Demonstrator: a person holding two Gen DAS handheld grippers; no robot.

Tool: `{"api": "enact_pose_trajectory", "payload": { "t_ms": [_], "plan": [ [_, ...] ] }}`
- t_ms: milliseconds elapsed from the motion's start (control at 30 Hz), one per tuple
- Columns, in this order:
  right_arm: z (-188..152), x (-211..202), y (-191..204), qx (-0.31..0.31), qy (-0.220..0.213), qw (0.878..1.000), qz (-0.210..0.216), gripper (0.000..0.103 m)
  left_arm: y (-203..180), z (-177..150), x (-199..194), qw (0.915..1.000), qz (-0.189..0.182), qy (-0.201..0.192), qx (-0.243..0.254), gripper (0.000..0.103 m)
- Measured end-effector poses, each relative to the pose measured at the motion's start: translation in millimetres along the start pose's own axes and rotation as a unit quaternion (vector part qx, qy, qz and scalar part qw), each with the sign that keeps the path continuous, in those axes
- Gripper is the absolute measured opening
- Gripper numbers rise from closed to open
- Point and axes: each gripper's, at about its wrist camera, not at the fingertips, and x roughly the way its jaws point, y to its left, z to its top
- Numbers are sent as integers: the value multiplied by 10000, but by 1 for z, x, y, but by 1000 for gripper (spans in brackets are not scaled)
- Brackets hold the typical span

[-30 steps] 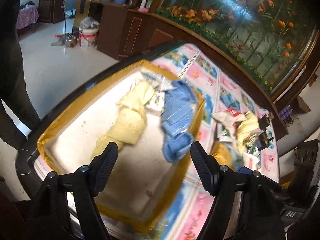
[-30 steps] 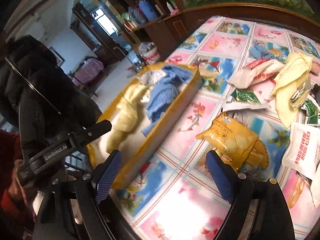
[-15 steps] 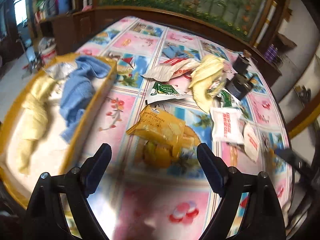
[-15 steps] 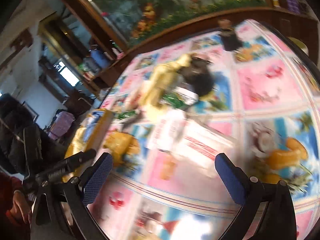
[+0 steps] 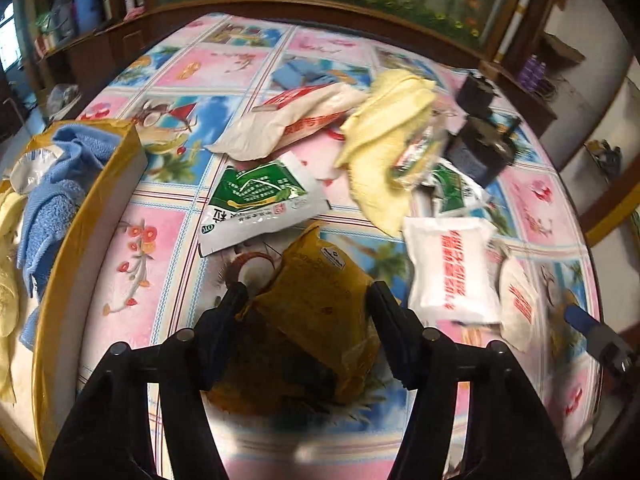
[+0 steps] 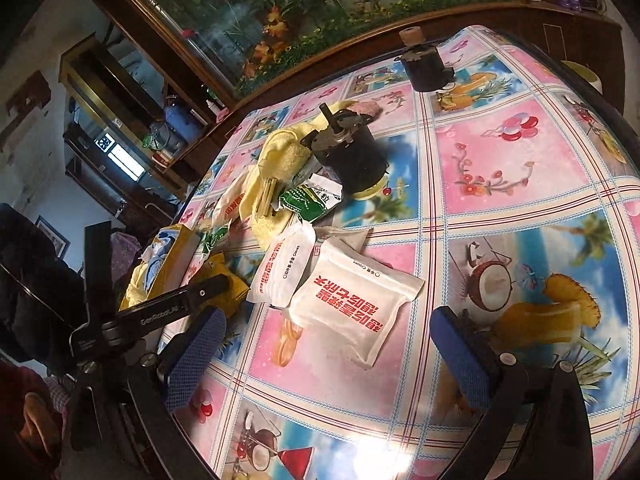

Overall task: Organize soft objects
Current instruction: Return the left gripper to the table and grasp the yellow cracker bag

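Observation:
On the flowered tablecloth lies a yellow snack packet (image 5: 320, 300). My left gripper (image 5: 308, 288) is open, with one finger close to each side of the packet. A gold-rimmed box (image 5: 80, 240) at the left holds a blue towel (image 5: 52, 184) and a pale yellow cloth (image 5: 8, 240). A yellow towel (image 5: 392, 140) lies crumpled among packets further back. In the right wrist view my right gripper (image 6: 328, 318) stands wide open, with a white packet with red print (image 6: 352, 304) just ahead of it. The yellow towel (image 6: 276, 160) shows beyond that.
Two black motors (image 6: 352, 156) (image 6: 424, 68) stand on the table, one pressing on the yellow towel. Green-and-white packets (image 5: 260, 200), a white-and-red bag (image 5: 296, 120) and a second white packet (image 6: 280, 268) lie around. A blue cloth (image 5: 304, 74) lies far back. A wooden ledge borders the table.
My left gripper swung from over the box to the table and came down around the yellow packet, its fingers drawing closer. My right gripper swung right, from the box side to the white packets.

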Motion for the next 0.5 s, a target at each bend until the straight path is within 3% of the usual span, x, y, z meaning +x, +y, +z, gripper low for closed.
{"api": "enact_pose_trajectory", "payload": {
  "t_ms": [100,167,233,367,400,433,500],
  "plan": [
    [1,7,-2,47,53,10000,-41,103,-4,-4,-8,9999,6,-86,128,62],
    [2,12,-2,85,96,9999,-38,103,-6,-2,-1,9999,110,-10,114,66],
    [3,14,1,70,118,9999,-34,103,-8,3,10,9997,236,58,62,77],
    [6,16,7,-45,158,9998,-102,103,-17,2,22,9993,362,40,127,81],
    [7,16,9,-105,167,9997,-143,103,-18,-1,21,9991,378,-11,206,78],
    [9,16,10,-159,168,9996,-188,103,-18,-3,19,9992,301,-78,250,65],
    [11,17,14,-279,197,9991,-237,103,-12,-5,13,9997,99,-97,217,57]
  ]
}}
